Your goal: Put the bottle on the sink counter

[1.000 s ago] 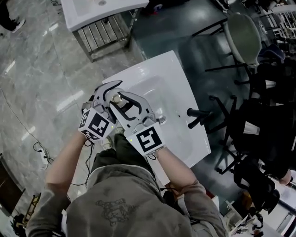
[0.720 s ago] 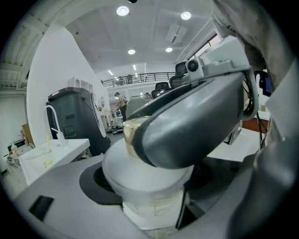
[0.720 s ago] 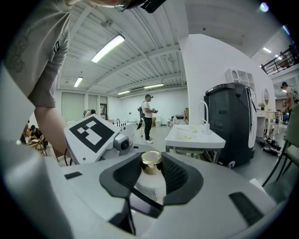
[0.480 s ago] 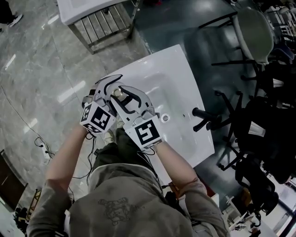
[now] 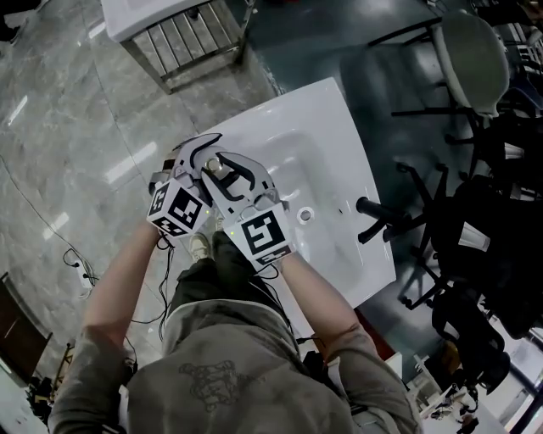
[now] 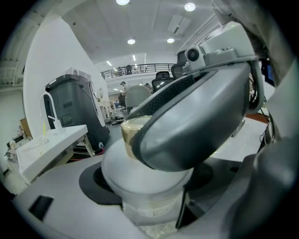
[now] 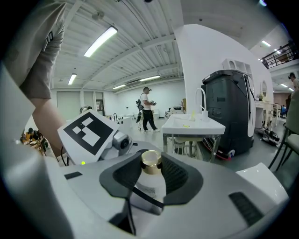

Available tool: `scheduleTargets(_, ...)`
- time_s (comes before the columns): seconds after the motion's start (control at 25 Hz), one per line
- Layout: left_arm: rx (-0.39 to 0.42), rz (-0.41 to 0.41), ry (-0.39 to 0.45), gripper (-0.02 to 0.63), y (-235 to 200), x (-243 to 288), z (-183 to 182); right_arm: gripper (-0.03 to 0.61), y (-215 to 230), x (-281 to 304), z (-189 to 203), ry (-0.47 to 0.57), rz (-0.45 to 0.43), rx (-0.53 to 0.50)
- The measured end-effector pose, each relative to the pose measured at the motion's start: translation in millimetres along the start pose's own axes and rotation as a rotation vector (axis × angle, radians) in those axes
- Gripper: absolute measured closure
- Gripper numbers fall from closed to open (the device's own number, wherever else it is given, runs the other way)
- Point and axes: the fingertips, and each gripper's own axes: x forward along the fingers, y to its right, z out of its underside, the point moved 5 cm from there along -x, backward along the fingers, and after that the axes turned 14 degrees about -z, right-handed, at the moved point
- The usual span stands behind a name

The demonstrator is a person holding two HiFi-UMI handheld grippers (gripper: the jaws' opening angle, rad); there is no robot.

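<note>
Both my pairs of jaws grip the gold-capped bottle (image 7: 150, 184), neck and body: light, smooth, probably slippery.

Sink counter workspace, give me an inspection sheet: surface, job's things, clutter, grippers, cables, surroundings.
Surface: white counter, basin, drain, black faucet.
Job's things: bottle, gold cap, held near the counter's left edge, apparently not set down.
Clutter: nothing seen.
Grippers: left gripper and right gripper both shut on bottle.
Cables: cable on floor.
Surroundings: chairs, second sink, grey bin.
</note>
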Motion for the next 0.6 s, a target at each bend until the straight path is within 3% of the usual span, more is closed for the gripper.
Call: scheduleTargets(0.6,-0.036,-0.020,-0.042,0.278,1.5,9.9,21.1,0.445,4.1,14.4,15.2,-0.066,0.032,0.013)
